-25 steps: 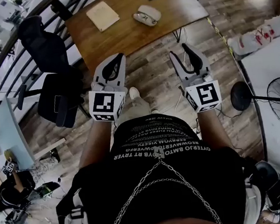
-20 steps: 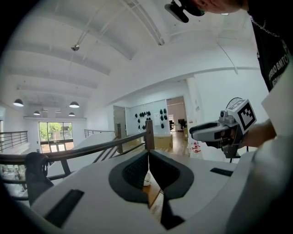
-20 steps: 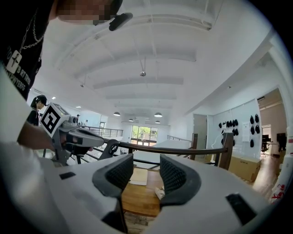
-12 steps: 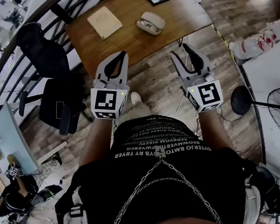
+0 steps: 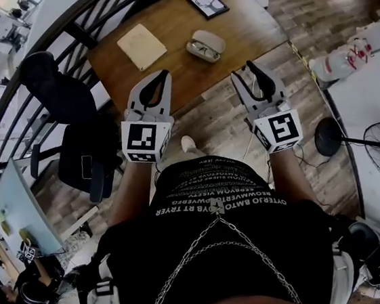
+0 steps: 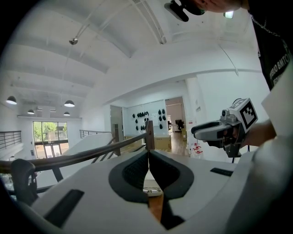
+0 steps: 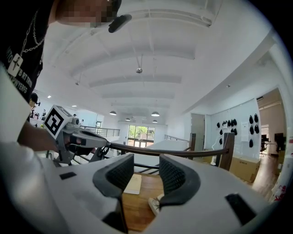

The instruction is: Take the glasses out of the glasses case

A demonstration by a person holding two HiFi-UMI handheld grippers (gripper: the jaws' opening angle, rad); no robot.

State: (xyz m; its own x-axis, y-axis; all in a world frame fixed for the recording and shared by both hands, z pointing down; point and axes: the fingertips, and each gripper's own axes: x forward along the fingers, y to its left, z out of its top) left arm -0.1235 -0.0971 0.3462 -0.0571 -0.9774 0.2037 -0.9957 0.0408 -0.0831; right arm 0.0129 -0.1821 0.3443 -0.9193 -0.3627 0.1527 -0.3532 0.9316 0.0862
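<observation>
Left gripper point(image 5: 164, 76): jaws pressed together, holding nothing. Right gripper point(image 5: 243, 69): jaws spread wide, just eased slightly inward, nothing between them. Glasses case point(image 5: 206, 45): lying open on the wooden table point(image 5: 243, 22), glasses point(image 5: 200, 50) inside; ahead of both grippers and apart from each, between their lines, seemingly a little nearer the right; long axis roughly crosswise. Also on the table: pale notebook point(image 5: 142, 46), framed picture point(image 5: 206, 3).

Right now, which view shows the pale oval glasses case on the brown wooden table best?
The head view: the pale oval glasses case lies whole and open on the table, glasses inside. The right gripper view shows one end past a jaw; the left gripper view, a sliver between its jaws.
</observation>
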